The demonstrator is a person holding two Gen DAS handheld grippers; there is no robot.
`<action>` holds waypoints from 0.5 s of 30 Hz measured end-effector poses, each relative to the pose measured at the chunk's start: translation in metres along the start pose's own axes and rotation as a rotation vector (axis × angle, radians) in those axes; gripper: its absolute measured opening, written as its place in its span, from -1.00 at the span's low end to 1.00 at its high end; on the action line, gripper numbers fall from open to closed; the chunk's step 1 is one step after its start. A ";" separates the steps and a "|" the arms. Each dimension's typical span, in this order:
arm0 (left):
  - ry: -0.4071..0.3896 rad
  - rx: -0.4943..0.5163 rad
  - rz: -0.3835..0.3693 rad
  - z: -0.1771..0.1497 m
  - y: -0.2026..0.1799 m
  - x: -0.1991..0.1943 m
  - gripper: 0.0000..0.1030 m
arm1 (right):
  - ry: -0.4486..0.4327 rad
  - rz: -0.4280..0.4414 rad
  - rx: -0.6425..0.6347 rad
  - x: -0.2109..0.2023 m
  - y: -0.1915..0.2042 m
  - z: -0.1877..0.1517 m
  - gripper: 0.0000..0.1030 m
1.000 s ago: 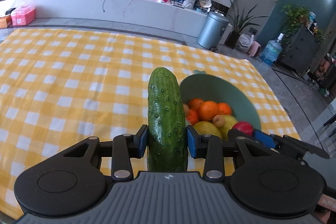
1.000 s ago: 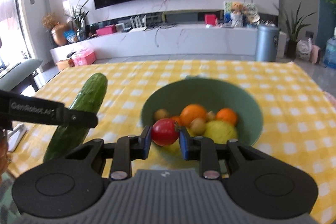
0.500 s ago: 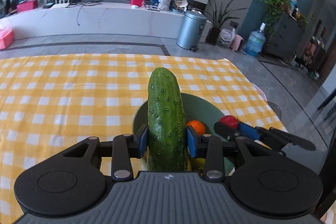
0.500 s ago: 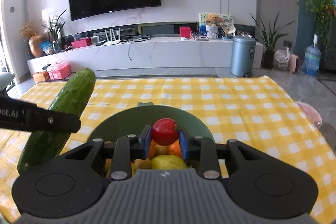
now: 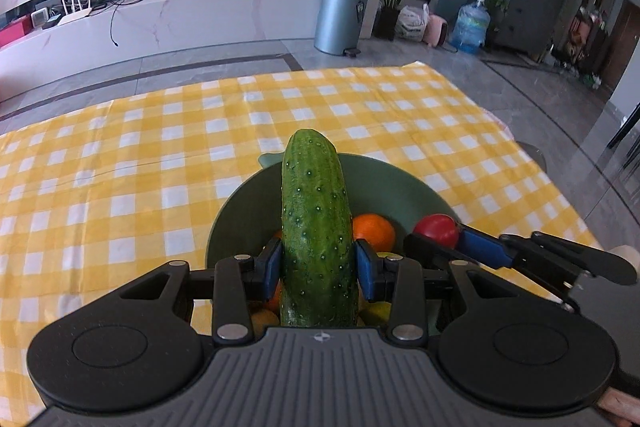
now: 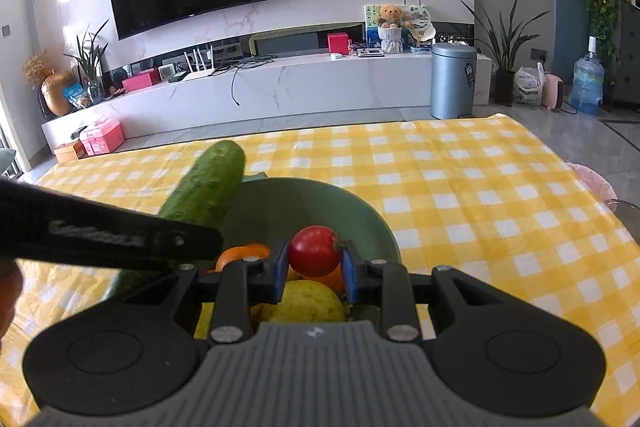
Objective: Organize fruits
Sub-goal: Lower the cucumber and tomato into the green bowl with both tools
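My left gripper (image 5: 318, 269) is shut on a long green cucumber (image 5: 315, 227) and holds it above the green bowl (image 5: 396, 187). My right gripper (image 6: 314, 267) is shut on a small red tomato (image 6: 314, 250), also over the bowl (image 6: 320, 203). The bowl holds oranges (image 5: 374, 231) and a yellow-green fruit (image 6: 308, 303). The cucumber (image 6: 208, 183) and a finger of the left gripper show at the left of the right wrist view. The tomato (image 5: 436, 230) and the right gripper's fingers show at the right of the left wrist view.
The table carries a yellow and white checked cloth (image 5: 140, 167). Its right edge (image 5: 560, 183) drops to a grey floor. A white TV bench (image 6: 280, 87) and a grey bin (image 6: 454, 79) stand beyond the far edge.
Both grippers have moved, each still holding its item: the left one has swung over the bowl from its left side, and the right one has lifted so the tomato stands higher over the bowl.
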State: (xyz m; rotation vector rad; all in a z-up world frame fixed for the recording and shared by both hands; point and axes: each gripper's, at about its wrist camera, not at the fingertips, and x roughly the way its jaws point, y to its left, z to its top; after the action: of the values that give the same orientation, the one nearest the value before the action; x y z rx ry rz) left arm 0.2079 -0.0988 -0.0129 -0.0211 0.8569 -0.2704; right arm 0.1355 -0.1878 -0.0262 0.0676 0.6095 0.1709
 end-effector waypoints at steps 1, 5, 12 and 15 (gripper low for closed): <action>0.006 0.004 0.002 0.001 0.000 0.004 -0.17 | 0.001 0.003 -0.001 0.002 0.000 0.000 -0.53; 0.024 0.015 0.017 0.004 0.005 0.016 -0.17 | 0.011 -0.001 -0.004 0.009 -0.001 0.001 -0.53; 0.047 0.020 0.018 0.003 0.014 0.028 -0.17 | 0.017 -0.010 0.004 0.018 -0.002 0.001 -0.53; 0.051 0.015 0.008 0.005 0.016 0.029 -0.16 | 0.032 -0.011 -0.006 0.022 0.001 -0.001 -0.53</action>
State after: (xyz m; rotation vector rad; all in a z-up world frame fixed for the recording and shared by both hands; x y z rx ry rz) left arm 0.2336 -0.0911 -0.0335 0.0030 0.9058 -0.2705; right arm 0.1527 -0.1826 -0.0392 0.0560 0.6407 0.1632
